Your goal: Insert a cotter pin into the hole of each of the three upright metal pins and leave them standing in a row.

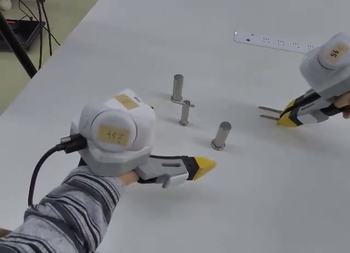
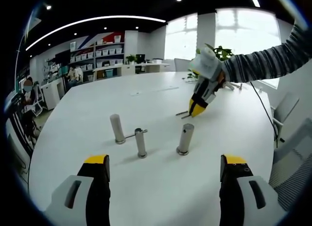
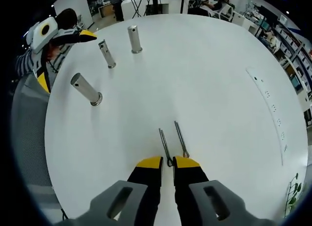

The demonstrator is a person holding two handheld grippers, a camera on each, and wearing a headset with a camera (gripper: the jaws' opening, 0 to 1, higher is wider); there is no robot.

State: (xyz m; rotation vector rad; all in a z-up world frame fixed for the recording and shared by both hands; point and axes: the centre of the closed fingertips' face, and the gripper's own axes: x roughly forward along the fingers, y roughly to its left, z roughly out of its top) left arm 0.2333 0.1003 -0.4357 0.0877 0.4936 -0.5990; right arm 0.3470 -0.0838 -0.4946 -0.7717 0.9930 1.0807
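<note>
Three upright metal pins stand in a slanted row on the white table: a far pin (image 1: 178, 88), a middle pin (image 1: 185, 113) and a near pin (image 1: 221, 135). A cotter pin (image 2: 132, 135) sits through the top of the middle pin (image 2: 140, 143). My left gripper (image 1: 205, 165) hovers low just in front of the near pin (image 2: 185, 138), jaws wide open with nothing between them. To the right of the row, my right gripper (image 1: 285, 119) is shut on a second cotter pin (image 3: 171, 138), whose two legs point toward the pins.
A white power strip (image 1: 273, 41) lies at the far right of the table. The table's left edge (image 1: 52, 56) drops to a floor with cables and a dark stand leg. Office shelves and desks stand beyond the table.
</note>
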